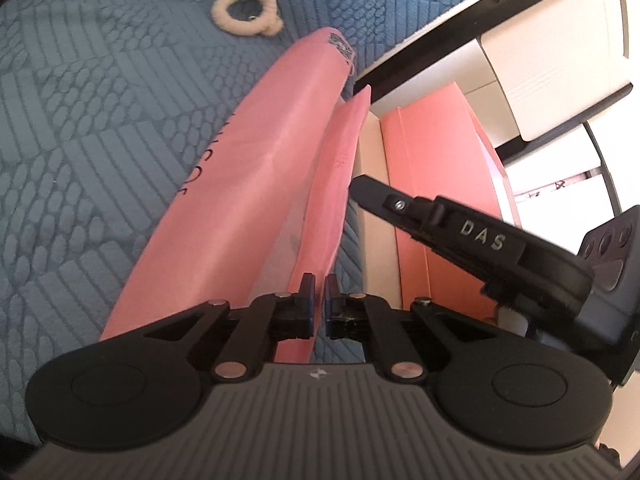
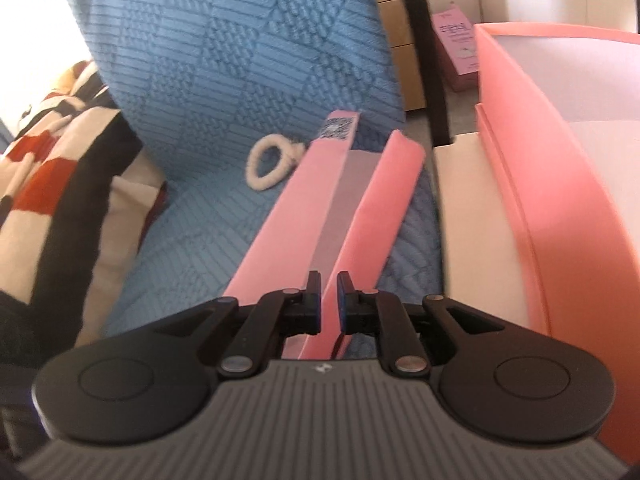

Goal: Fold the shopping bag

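Shopping bag point(image 1: 256, 184), pink paper, lies on the blue quilt point(image 1: 80, 140), mostly collapsed but with its top edge raised. Left gripper point(image 1: 319, 288) and right gripper point(image 2: 329, 286) each pinch that edge, jaws nearly closed. Flattening seems, perhaps, half done; folding over remains.

Both wrist views look forward and down along their own gripper, close over the pink bag point(image 1: 256, 184) on the blue cover point(image 1: 88, 128). Both share the bag, the cover and the hair tie point(image 2: 272, 162) ahead.
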Motion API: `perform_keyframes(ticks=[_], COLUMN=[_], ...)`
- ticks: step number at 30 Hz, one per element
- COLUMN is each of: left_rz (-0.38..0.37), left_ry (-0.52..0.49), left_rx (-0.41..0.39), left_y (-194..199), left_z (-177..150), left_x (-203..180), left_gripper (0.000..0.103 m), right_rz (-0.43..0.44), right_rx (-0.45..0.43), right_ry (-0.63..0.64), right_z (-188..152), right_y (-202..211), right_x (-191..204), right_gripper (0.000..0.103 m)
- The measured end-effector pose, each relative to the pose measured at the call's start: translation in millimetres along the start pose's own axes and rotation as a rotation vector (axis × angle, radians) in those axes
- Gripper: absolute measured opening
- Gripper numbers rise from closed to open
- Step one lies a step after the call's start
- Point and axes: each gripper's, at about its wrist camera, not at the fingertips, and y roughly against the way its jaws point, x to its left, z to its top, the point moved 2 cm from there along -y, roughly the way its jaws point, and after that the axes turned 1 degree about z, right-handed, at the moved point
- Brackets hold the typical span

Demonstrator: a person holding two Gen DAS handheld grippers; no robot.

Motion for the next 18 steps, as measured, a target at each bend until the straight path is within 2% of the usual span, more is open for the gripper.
perform_keyframes(ticks=[9, 18], left_rz=[0.064, 0.131], left_ry=[0.002, -0.008], left_rx=[-0.014, -0.006], left_y=[4, 1], left_z=[5, 8], left_x=[6, 13], left_gripper=[0.006, 0.006], right_rz=[0.027, 0.014], right_rx=[0.057, 0.103], right_ry=[0.036, 0.039], right_z=[-7, -9], right_y=[-24, -44], right_x=[14, 19], right_gripper=[0.013, 0.012])
